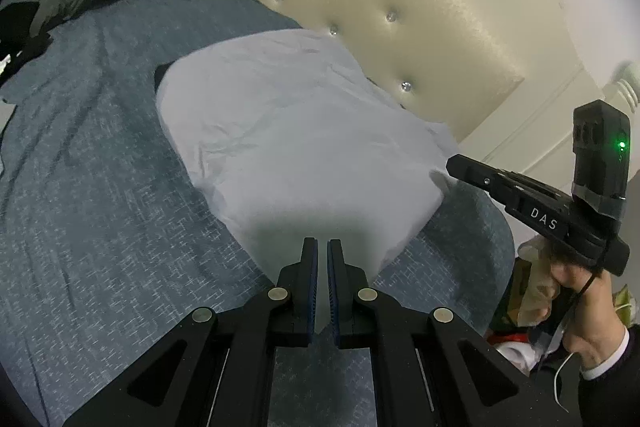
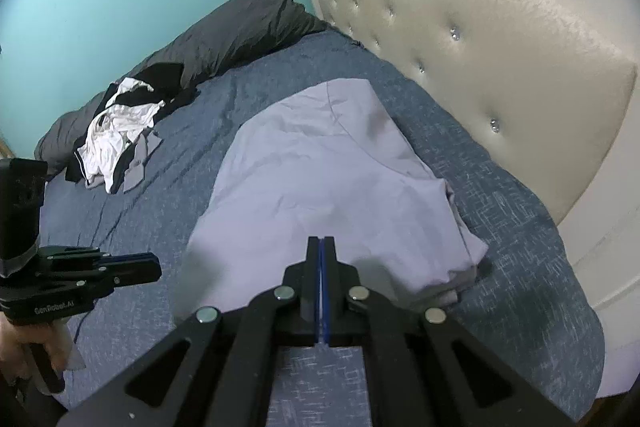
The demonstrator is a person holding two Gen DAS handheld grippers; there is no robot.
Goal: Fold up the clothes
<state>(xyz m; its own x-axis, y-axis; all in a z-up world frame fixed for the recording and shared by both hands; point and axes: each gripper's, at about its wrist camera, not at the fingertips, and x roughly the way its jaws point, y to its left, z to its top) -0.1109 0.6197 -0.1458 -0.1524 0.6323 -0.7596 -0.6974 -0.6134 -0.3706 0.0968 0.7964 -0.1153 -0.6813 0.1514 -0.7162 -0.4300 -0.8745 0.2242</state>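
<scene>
Garment: a pale lilac garment (image 2: 320, 179) lay folded flat on the bed (image 2: 520, 247), near the tufted headboard (image 2: 480, 47); its right edge showed stacked layers close to the bed's corner.
Left tongs: the left tongs (image 1: 322, 255) hung above the garment's near edge, pads nearly together with only a thin gap, gripping nothing.
Right tongs: the right tongs (image 2: 321, 251) were fully closed and empty, above the garment's near edge.
Hands: the right hand (image 1: 580, 291) held its tool off the bed's right side.
Open room: a wide strip of bare blue bedspread lay left of the garment.
Far edge: a clothes heap (image 2: 116, 135) in black and white lay against a dark pillow (image 2: 240, 23), well apart from the garment.
</scene>
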